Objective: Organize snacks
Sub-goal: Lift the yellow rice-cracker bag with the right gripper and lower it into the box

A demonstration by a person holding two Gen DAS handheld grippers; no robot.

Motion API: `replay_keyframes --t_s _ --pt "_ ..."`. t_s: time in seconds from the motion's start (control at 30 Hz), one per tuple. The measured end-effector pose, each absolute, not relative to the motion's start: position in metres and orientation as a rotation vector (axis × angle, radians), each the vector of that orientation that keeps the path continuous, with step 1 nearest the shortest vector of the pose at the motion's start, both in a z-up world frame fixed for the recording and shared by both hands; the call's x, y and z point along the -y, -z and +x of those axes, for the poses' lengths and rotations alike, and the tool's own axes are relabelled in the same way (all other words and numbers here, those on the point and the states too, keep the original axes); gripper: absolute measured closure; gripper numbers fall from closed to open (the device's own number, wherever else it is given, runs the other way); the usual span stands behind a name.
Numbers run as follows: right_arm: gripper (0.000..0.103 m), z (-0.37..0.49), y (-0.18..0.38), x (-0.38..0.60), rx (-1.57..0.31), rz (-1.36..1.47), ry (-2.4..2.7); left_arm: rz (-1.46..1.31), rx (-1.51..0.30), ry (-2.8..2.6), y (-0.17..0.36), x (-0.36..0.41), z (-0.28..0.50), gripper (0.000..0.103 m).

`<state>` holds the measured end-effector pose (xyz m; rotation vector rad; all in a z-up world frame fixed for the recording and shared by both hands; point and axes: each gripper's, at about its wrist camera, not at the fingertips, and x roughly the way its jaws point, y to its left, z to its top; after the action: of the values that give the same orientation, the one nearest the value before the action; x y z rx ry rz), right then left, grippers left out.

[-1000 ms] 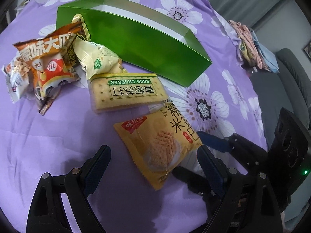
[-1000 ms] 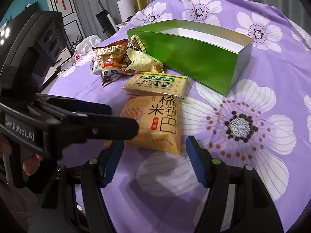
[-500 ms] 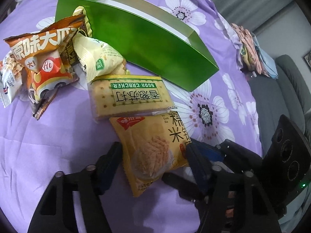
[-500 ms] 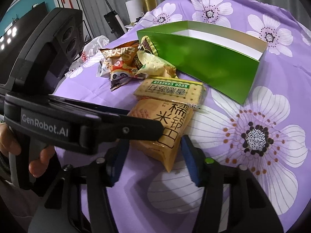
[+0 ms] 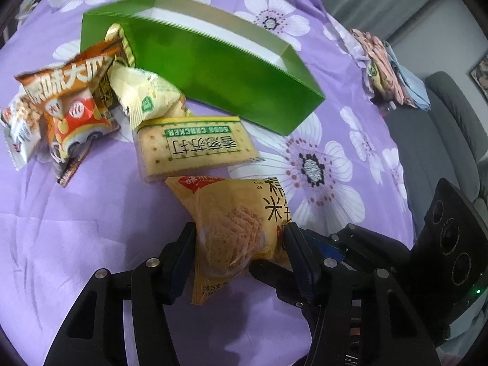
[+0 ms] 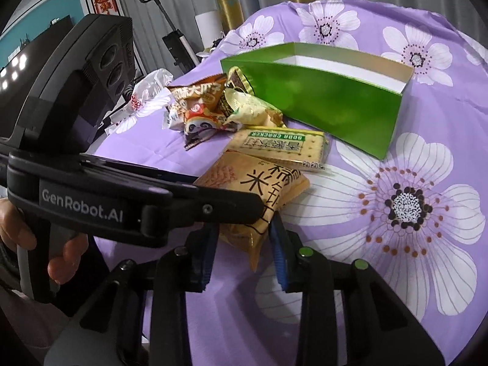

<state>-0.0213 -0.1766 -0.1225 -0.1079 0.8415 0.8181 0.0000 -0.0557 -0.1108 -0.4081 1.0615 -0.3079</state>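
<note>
Left gripper (image 5: 239, 239): jaws have just been closing, pads now pressed on both long sides of the yellow rice-cracker packet (image 5: 241, 225), which bulges between them. Right gripper (image 6: 244, 235): jaws also just closing, clamped on the same packet's near corner, foil pinched narrow. The packet lies on the purple flowered cloth (image 5: 70, 238), its far edge touching the soda cracker pack (image 5: 195, 146). Beyond that stands the open green box (image 5: 219, 70). A heap of small snack bags (image 5: 70, 106) lies left of the box.
</note>
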Motion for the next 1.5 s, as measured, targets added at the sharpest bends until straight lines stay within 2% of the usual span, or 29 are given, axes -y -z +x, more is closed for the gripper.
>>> replay_keyframes --t_s 0.4,0.87,1.17,1.5 --pt "0.07 -0.011 0.069 0.183 -0.685 -0.091 -0.765 -0.294 -0.919 0.333 0.054 0.066 0.014 0.045" --pt "0.07 0.044 0.033 0.186 -0.572 -0.115 -0.703 -0.222 -0.802 0.364 0.011 0.073 0.07 0.045" --pt "0.07 0.087 0.031 0.183 -0.578 -0.123 -0.679 -0.246 -0.803 0.371 0.01 0.067 0.122 0.045" --pt "0.07 0.132 0.051 0.181 -0.66 -0.108 -0.663 -0.259 -0.863 0.364 0.034 0.066 0.166 0.045"
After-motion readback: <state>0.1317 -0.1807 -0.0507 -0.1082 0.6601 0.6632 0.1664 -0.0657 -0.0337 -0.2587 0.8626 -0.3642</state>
